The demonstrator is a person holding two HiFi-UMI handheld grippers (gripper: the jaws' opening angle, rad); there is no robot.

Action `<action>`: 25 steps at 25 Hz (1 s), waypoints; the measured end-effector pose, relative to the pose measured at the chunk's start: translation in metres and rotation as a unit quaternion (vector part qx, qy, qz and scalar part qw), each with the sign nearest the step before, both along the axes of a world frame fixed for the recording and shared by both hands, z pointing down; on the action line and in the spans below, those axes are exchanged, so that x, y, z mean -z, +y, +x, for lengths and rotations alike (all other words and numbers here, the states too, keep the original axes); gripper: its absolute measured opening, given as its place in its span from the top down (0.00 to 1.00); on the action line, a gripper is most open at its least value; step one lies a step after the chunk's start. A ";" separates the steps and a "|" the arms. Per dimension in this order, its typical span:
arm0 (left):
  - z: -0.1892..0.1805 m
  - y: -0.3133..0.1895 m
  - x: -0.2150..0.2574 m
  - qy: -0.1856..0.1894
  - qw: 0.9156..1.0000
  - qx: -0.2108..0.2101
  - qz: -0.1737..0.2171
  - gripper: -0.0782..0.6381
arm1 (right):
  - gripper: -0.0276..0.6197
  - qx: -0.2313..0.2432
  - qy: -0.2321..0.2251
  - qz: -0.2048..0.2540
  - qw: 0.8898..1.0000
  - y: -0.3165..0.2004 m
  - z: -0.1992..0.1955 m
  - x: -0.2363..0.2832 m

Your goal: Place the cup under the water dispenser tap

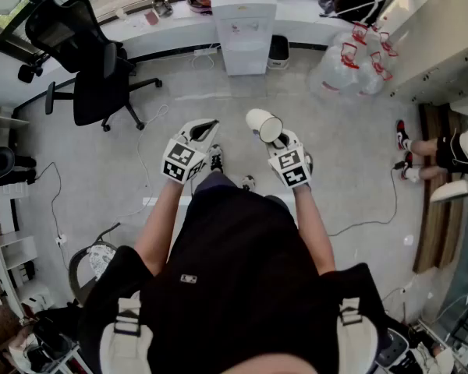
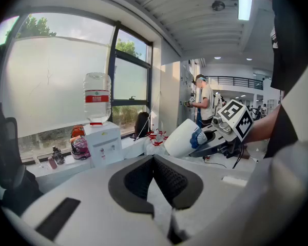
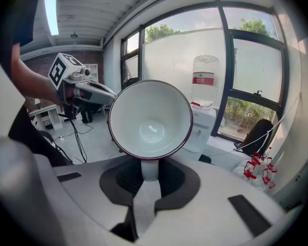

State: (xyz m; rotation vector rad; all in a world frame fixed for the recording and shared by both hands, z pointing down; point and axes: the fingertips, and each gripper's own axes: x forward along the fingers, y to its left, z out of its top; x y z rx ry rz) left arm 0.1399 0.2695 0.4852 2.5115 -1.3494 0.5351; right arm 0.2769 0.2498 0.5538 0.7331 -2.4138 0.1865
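Grey office floor, a long window ledge across the far side, an office chair off to the left. Dead ahead against that ledge stands the white water dispenser, bottle on top.

The person stands well back from it, both grippers held out in front. The right gripper is clamped on the handle of the white cup. In the right gripper view the handle sits squeezed between the pads and the cup's open mouth faces straight back at the camera.

So the cup is lying over, not upright. Its long axis runs roughly along the gripper, base leading toward the dispenser and rim turned back toward the person.

The left gripper rides alongside with its jaws together and nothing between them.

Now the relation that matters. From the cup, the dispenser lies forward and a touch to the left in the head view, well apart, with open floor between. In the left gripper view its taps show small on the front face.

Both hands are about equally far off, but the right one carries the load. Judging from here, the approach has hardly begun. The cup will likely need tipping upright before it can stand under a tap.
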 end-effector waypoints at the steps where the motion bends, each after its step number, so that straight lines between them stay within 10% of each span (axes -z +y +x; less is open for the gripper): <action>1: 0.000 0.000 0.000 0.000 1.000 0.000 0.001 0.90 | 0.90 0.000 -0.001 0.003 1.000 0.000 -0.001 0.000; 25: -0.041 -0.011 -0.016 0.025 1.000 0.013 -0.009 0.90 | 0.90 -0.011 0.004 -0.003 1.000 -0.014 -0.036 -0.002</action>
